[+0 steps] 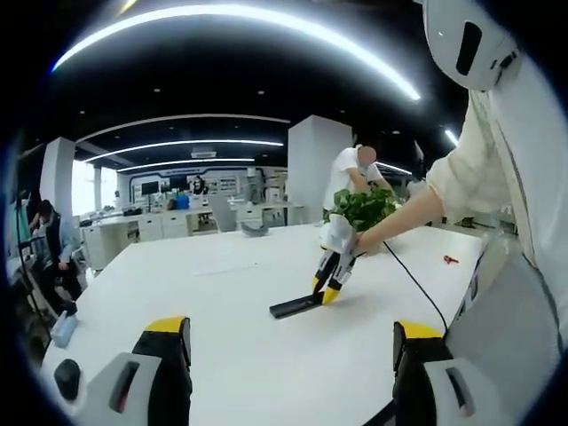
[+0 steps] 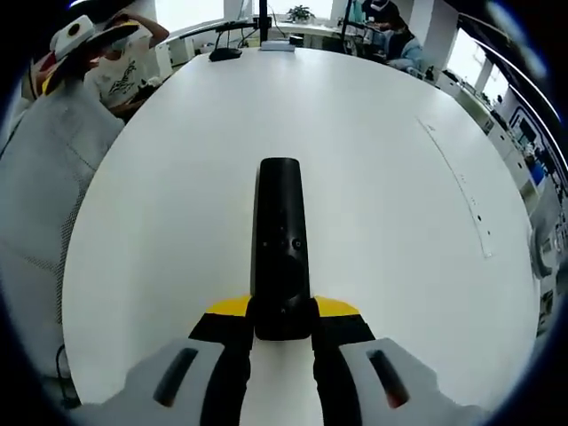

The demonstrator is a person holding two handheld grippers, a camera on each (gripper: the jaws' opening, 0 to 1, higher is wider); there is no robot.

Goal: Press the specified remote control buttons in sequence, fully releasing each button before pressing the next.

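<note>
Remote control (image 2: 281, 248) sits between the jaws of the right gripper (image 2: 282, 327) in the right gripper view: its near end is at 6 o'clock, clamped on both sides by the yellow-tipped jaws, and the body runs straight out toward 12 o'clock, flat on the white table (image 2: 382, 177). Small buttons are visible mid-body; any markings on them are too small to read. No brand or writing legible on the remote.

In the left gripper view the right gripper (image 1: 330, 288) is at roughly 1 o'clock from centre, tilted down onto the table (image 1: 231, 337), with the remote control (image 1: 295, 307) lying flat and sticking out from its tips toward 8 o'clock. A person's hand (image 1: 351, 240) holds that gripper, sleeve and forearm coming in from 3 o'clock. A black cable (image 1: 417, 284) trails from it toward 4 o'clock.

Left gripper (image 1: 293, 355): jaws spread wide at 7 and 5 o'clock, nothing between them, well apart from the remote.

A potted green plant (image 1: 362, 209) stands on the far table edge, just behind the hand; pot hidden. Small red item (image 1: 450, 260) lies near 3 o'clock, can't identify it.
</note>
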